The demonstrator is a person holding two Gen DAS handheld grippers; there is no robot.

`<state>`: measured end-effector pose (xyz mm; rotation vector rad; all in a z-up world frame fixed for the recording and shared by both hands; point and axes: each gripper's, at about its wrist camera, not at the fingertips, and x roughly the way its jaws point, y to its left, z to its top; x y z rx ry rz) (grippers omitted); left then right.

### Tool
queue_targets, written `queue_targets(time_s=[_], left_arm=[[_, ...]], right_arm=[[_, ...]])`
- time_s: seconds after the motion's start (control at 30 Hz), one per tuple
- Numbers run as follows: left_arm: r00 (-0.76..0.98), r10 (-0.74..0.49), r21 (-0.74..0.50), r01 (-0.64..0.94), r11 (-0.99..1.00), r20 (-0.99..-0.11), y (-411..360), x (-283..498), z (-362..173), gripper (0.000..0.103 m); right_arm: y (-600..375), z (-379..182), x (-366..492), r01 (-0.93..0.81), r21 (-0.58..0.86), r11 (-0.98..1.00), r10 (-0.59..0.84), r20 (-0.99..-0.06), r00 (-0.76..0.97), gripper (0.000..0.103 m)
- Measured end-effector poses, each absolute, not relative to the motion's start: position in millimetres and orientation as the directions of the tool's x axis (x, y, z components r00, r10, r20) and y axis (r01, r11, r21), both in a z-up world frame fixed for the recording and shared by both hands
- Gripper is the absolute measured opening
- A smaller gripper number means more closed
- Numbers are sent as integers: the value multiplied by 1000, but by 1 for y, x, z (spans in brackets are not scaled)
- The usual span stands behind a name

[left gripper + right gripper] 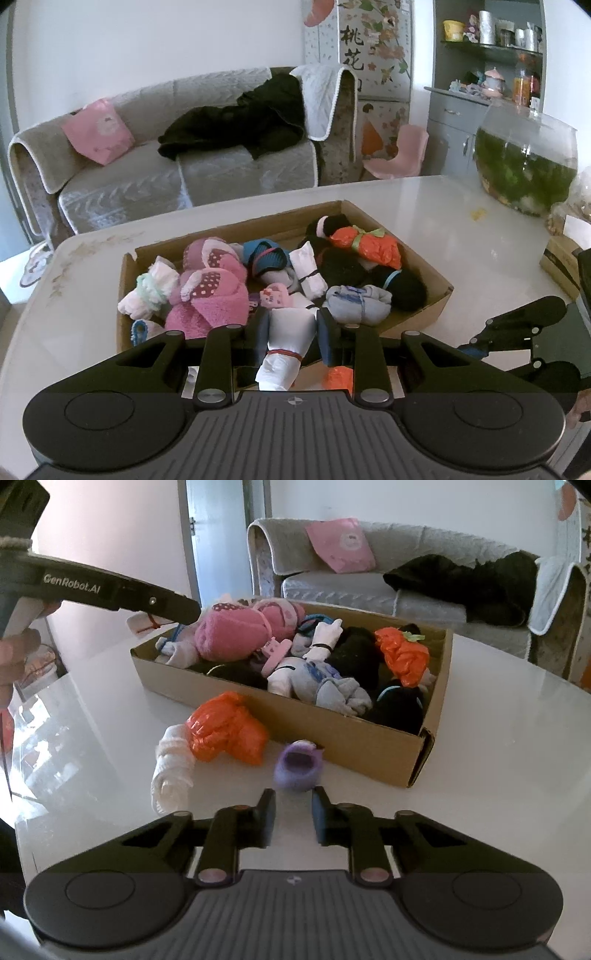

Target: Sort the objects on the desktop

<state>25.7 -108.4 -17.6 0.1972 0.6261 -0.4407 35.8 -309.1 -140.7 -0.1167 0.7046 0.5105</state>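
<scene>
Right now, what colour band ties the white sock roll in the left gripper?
Red, clearest in the left wrist view.

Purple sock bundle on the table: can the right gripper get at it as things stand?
Probably yes. The purple sock bundle lies just ahead of the right gripper, bare table between them. But its jaws look nearly shut and empty, so they'd need opening first.

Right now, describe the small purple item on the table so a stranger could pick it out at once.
Start at the cardboard box full of bundled socks on the white table. On the bare tabletop in front of the box's near wall lie three loose items. The purple bundle is the small, rounded one nearest the right gripper, to the right of the orange bundle and the white roll.
</scene>
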Motion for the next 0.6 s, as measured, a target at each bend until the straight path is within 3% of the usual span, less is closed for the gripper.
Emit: queue_targets(time_s=[0.1, 0.17, 0.27, 0.4, 0.43, 0.47, 0.6], left_arm=[[720, -337, 44, 454, 890, -607, -108, 26, -19, 35], [717, -340, 39, 455, 890, -608, -107, 26, -19, 35], [719, -337, 41, 452, 891, -608, -106, 27, -19, 35], [720, -336, 43, 452, 891, -608, -105, 27, -19, 36], [719, -338, 41, 453, 891, -608, -105, 27, -19, 36], [719, -336, 41, 452, 891, -608, -105, 27, -19, 36], [723, -338, 36, 448, 893, -603, -102, 27, -18, 36]], right_arm=[[-311, -143, 38, -487, 85, 869, 426, -630, 649, 28], [-310, -143, 42, -475, 100, 874, 428, -622, 656, 53], [-304, -144, 48, -462, 101, 881, 420, -614, 668, 57], [-293, -144, 50, -441, 90, 893, 398, -615, 681, 57], [-290, -144, 49, -443, 80, 893, 393, -619, 681, 44], [-289, -143, 47, -443, 79, 893, 392, -621, 679, 39], [-286, -141, 39, -458, 69, 886, 396, -625, 672, 38]])
